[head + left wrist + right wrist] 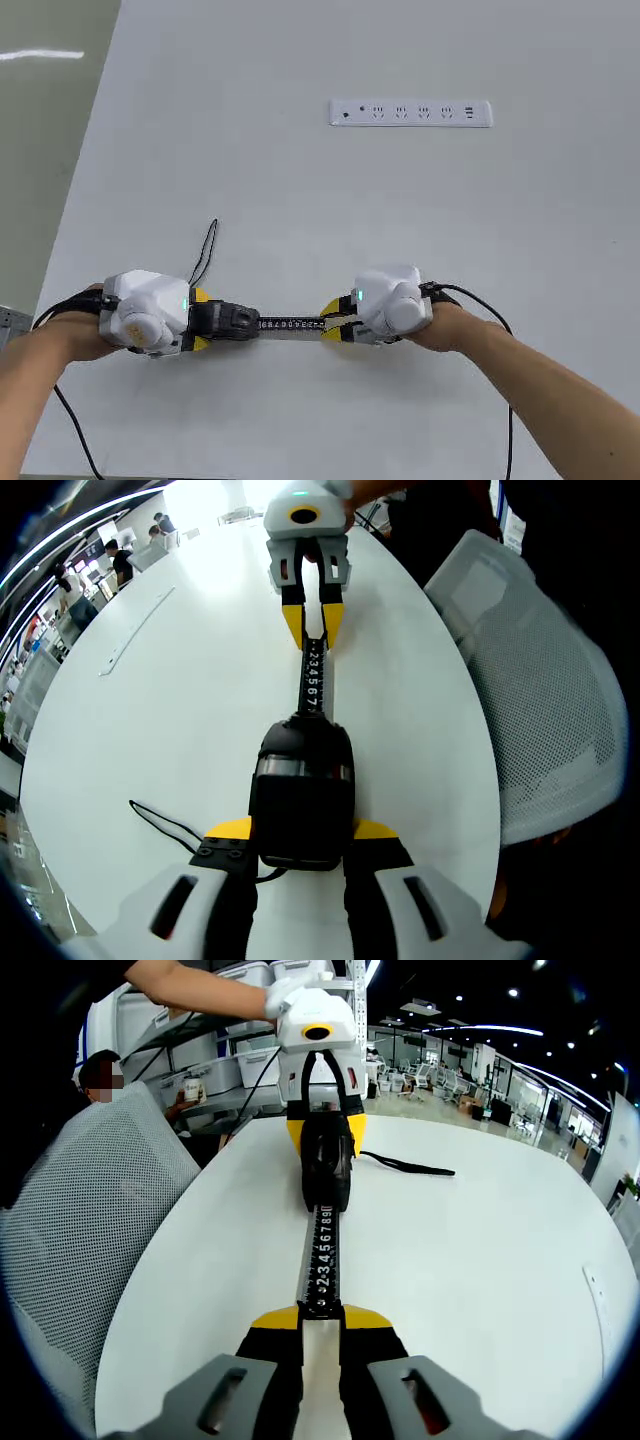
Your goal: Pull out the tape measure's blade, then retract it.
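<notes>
White worktable (300, 190), power strip (411, 112), grey mesh chair (95, 1195), greenish floor (40, 150), ceiling strip lights (500, 1028)

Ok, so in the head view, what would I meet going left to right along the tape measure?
left hand → left claw → tape measure case → blade → right claw → right hand

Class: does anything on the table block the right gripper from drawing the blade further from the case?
Nothing visible does: the power strip lies far across the table, well off the line of the blade.
</notes>
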Demonstrator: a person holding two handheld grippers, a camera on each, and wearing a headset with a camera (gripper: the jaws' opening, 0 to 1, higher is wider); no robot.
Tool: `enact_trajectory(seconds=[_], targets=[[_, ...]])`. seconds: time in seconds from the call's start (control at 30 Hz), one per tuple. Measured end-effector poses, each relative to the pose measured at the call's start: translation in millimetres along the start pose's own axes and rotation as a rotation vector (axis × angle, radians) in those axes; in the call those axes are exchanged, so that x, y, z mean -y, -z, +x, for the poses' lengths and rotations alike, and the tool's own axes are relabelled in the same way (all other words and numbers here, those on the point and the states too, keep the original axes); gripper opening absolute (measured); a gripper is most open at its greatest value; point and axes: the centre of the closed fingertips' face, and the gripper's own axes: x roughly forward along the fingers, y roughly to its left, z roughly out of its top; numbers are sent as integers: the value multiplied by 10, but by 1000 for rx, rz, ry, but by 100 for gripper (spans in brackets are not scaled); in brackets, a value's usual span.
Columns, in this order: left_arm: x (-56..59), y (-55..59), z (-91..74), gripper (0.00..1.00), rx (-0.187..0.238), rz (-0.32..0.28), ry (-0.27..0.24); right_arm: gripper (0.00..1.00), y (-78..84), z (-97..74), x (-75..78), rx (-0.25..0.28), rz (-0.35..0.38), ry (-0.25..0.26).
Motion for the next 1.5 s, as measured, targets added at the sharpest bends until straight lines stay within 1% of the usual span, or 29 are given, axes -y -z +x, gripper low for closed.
enact_trajectory(seconds=[0.5, 0.93, 1.13, 1.37, 1.5], targets=[[20, -10, -16, 29, -1, 2, 2, 10, 59, -68, -25, -10, 2, 1], [7, -23, -5, 29, -6, 5, 4, 10, 146, -134, -13, -19, 17, 3], [6, -34, -6, 29, -7, 5, 4, 10, 180, -159, -12, -25, 10, 5], [9, -30, -4, 29, -9, 4, 3, 10, 196, -186, -11, -26, 4, 11], [14, -31, -9, 29, -9, 2, 3, 10, 206, -203, -5, -21, 13, 15]])
